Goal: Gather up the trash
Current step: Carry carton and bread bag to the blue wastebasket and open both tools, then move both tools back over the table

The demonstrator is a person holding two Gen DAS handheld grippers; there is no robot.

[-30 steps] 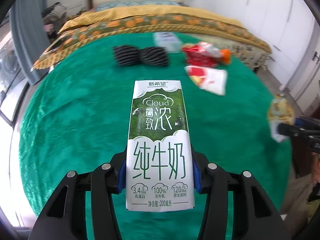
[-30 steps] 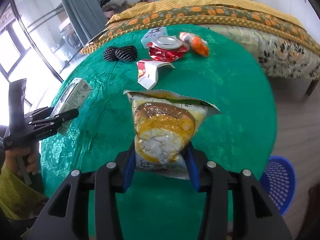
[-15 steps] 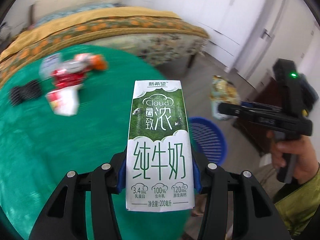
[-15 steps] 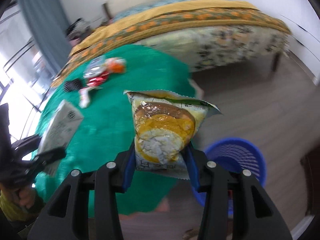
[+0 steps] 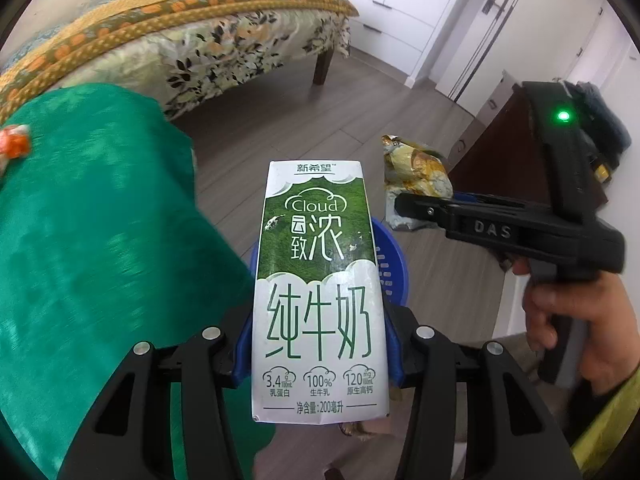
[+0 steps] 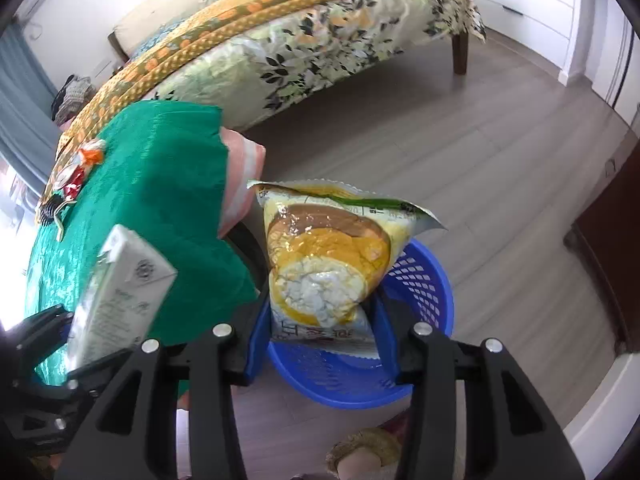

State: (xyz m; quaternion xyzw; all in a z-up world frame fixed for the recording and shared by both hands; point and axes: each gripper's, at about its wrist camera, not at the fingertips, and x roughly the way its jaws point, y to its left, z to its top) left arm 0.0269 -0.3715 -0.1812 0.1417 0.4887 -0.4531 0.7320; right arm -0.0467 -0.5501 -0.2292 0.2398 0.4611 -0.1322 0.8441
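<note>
My left gripper (image 5: 318, 354) is shut on a green and white milk carton (image 5: 318, 280), held upright above the floor. Most of a blue mesh basket (image 5: 394, 268) lies hidden behind the carton. My right gripper (image 6: 316, 334) is shut on a yellow snack bag (image 6: 326, 256), which hangs over the blue mesh basket (image 6: 424, 292) on the floor. In the left wrist view the snack bag (image 5: 416, 172) and the right gripper (image 5: 412, 206) appear at the right, held by a hand. The right wrist view shows the milk carton (image 6: 120, 292) at the lower left.
A round table under a green cloth (image 5: 92, 232) stands at the left, with wrappers (image 6: 78, 168) on its far side. A bed with a floral cover (image 6: 304, 36) stands behind. A dark wooden cabinet (image 6: 608, 248) is at the right. Grey wood floor (image 6: 500, 160) surrounds the basket.
Both grippers have swung from over the green table to the right, out over the floor. The blue basket has come into view under the snack bag and behind the carton.
</note>
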